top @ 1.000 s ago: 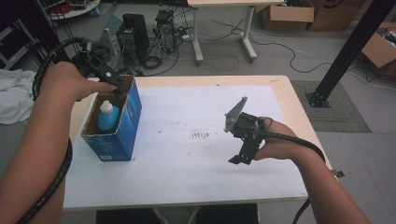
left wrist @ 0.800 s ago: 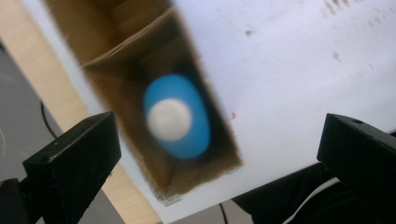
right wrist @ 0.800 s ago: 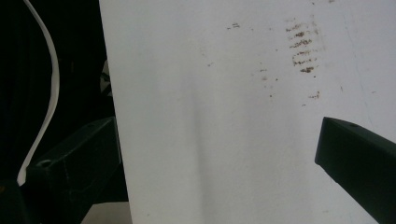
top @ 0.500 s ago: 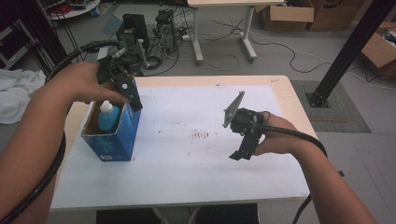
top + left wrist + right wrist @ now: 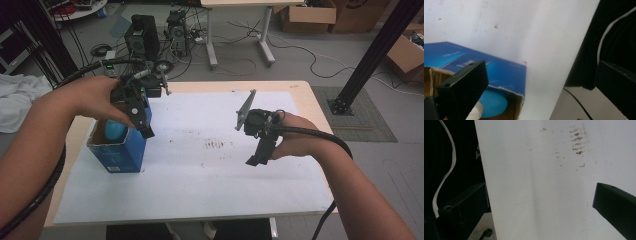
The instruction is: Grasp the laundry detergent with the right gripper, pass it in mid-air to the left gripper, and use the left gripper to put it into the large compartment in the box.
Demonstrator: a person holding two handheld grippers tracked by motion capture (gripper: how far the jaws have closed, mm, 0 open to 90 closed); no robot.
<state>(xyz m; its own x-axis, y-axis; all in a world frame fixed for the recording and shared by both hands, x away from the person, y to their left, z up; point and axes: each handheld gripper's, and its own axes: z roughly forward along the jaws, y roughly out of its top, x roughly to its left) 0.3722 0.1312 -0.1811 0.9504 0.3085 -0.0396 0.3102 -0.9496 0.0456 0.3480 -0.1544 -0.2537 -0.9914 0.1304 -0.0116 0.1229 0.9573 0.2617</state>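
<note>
A blue cardboard box (image 5: 120, 152) stands open-topped on the left of the white sheet (image 5: 200, 170). Inside it is a bottle with a light blue cap (image 5: 114, 131). My left gripper (image 5: 145, 131) hangs just above the box's right rim, open and holding nothing. In the left gripper view the box (image 5: 499, 70) and the cap (image 5: 492, 106) lie below the wide-apart jaws of my left gripper (image 5: 541, 75). My right gripper (image 5: 255, 160) hovers over the right half of the sheet, open and empty. In its own view, my right gripper (image 5: 539, 200) looks down on the sheet.
A brown smudge (image 5: 216, 145) marks the middle of the sheet, seen also as a smudge (image 5: 577, 142) in the right gripper view. The wooden table edge (image 5: 320, 115) frames the sheet. Computers (image 5: 142, 35), a desk, cardboard boxes and a black post (image 5: 372, 50) stand on the floor beyond.
My left gripper has lifted out of the blue box and moved up and slightly right, leaving the bottle inside. The right gripper has barely shifted.
</note>
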